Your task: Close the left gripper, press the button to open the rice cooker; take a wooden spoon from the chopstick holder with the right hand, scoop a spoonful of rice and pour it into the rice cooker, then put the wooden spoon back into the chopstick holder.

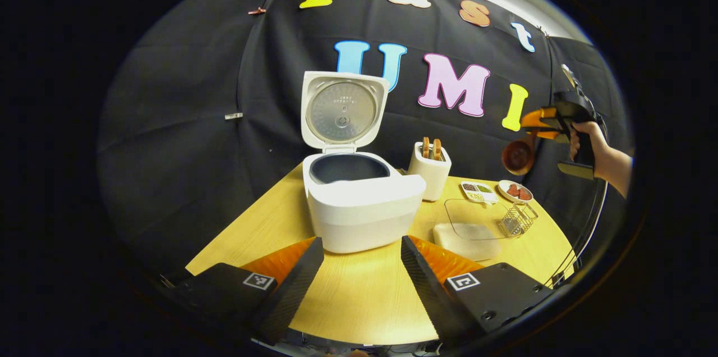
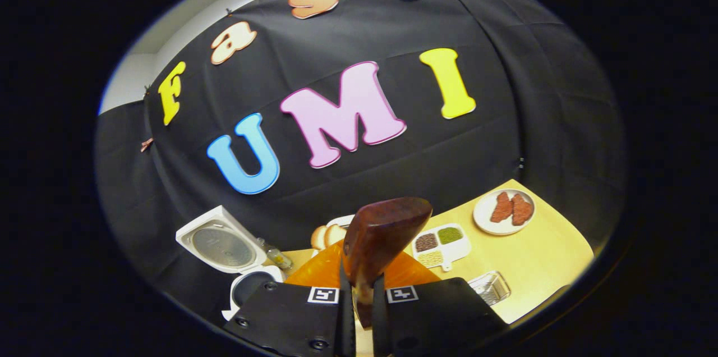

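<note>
**Spoon Lifted Clear, Rice Still to Be Scooped**

The rice cooker (image 1: 362,205) stands on the yellow desk (image 1: 359,301) with its lid (image 1: 342,111) swung upright and its dark inner pot bare, so the button step looks done. The left tongs (image 1: 362,278) hover near the desk's front edge, their two black fingers spread wide apart and gripping nothing. High at the far right of the left gripper view, a hand (image 1: 583,143) holds the right tongs (image 1: 541,128) well above the desk, with the wooden spoon (image 1: 518,156) hanging from them, bowl downward. In the right gripper view the same tongs (image 2: 359,295) are pressed together on the spoon's handle, its reddish-brown bowl (image 2: 384,230) rising in front of the camera.

The step in hand appears to be carrying the spoon from the white chopstick holder (image 1: 430,170), just right of the cooker, toward the rice. The next move likely calls for lowering the spoon's bowl into the rice and keeping it level on the way to the open pot.

Where the rice sits is hard to judge: the pale block (image 1: 468,239) under a clear tray (image 1: 477,216), near right of the cooker, is one candidate, the divided dish of grains (image 1: 478,191) another. The spoon's handle is mostly hidden between the fingers, and whether its bowl holds anything cannot be made out. A small wire basket (image 1: 517,221) and a plate (image 1: 515,191) lie farther right.
</note>
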Demonstrator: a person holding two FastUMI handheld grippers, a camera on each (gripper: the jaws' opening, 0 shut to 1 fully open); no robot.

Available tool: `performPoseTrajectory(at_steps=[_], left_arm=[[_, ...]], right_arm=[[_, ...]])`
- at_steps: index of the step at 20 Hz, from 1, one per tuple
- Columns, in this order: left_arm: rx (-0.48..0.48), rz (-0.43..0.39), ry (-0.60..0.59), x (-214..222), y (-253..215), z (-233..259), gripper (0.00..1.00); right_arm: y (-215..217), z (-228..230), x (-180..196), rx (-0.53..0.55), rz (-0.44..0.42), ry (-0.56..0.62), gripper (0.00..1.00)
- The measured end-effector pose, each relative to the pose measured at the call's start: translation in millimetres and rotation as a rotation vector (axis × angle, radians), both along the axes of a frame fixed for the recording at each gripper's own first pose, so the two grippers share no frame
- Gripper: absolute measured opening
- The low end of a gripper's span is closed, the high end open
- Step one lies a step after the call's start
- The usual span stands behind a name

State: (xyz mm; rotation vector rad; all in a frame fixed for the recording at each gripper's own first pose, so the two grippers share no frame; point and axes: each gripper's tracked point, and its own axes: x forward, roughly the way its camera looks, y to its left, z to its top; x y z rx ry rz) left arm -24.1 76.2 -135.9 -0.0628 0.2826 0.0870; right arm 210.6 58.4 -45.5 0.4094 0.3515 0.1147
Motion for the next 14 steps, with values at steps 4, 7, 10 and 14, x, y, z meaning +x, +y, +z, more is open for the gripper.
performPoseTrajectory(at_steps=[4, 7, 10, 14], left_arm=[[-0.031, 0.039, -0.009, 18, -22, 14, 0.96], [-0.038, 0.061, -0.019, 26, -48, 23, 0.96], [-0.022, 0.065, -0.007, 31, -68, 24, 0.96], [-0.047, 0.092, 0.020, 29, -83, 25, 0.96]], right_arm=[[-75, -32, 7, 0.006, -0.083, 0.057, 0.11], [-118, -68, 13, 0.000, -0.132, 0.115, 0.16], [-141, -102, 19, 0.012, -0.149, 0.174, 0.16], [-153, -148, 22, 0.000, -0.137, 0.241, 0.16]])
